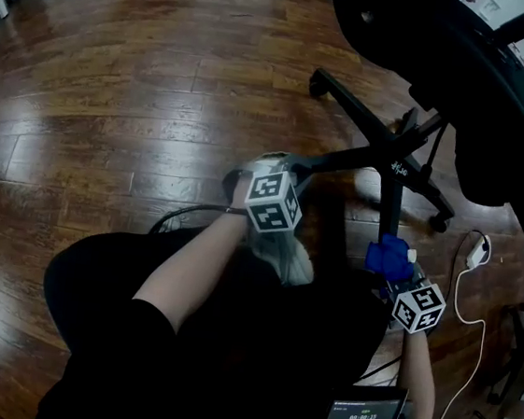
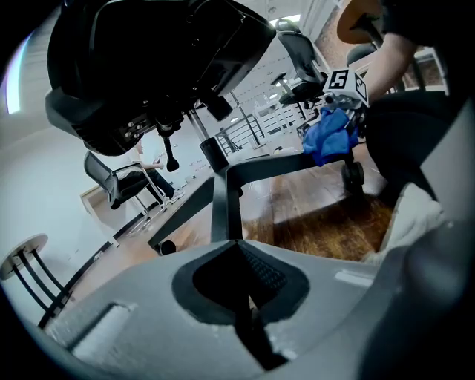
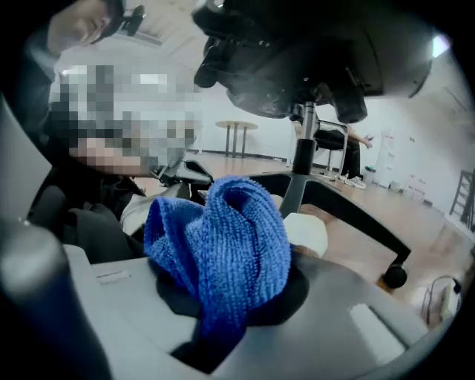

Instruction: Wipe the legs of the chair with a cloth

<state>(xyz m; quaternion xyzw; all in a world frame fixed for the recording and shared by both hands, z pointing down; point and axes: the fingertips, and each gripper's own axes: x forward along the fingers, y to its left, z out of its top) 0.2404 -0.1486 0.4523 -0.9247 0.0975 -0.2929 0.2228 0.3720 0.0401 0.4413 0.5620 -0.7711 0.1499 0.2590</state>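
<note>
The black office chair's star base (image 1: 394,160) stands on the wooden floor, below the seat (image 1: 450,47). My right gripper (image 1: 391,266) is shut on a bunched blue cloth (image 1: 386,256) (image 3: 223,237), which lies against the end of the leg (image 1: 389,204) that points toward me. My left gripper (image 1: 259,168) is shut with nothing between its jaws. It sits at the outer end of the leg (image 1: 343,161) that runs left. In the left gripper view that leg (image 2: 221,204) rises just past the fingertips, and the blue cloth (image 2: 330,133) shows on the neighbouring leg.
Casters (image 1: 319,84) (image 1: 441,222) end the far legs. A white charger with cable (image 1: 478,252) lies on the floor at the right. A small screen (image 1: 365,418) sits near my lap. Other office chairs (image 2: 130,182) and a round table (image 3: 236,126) stand further off.
</note>
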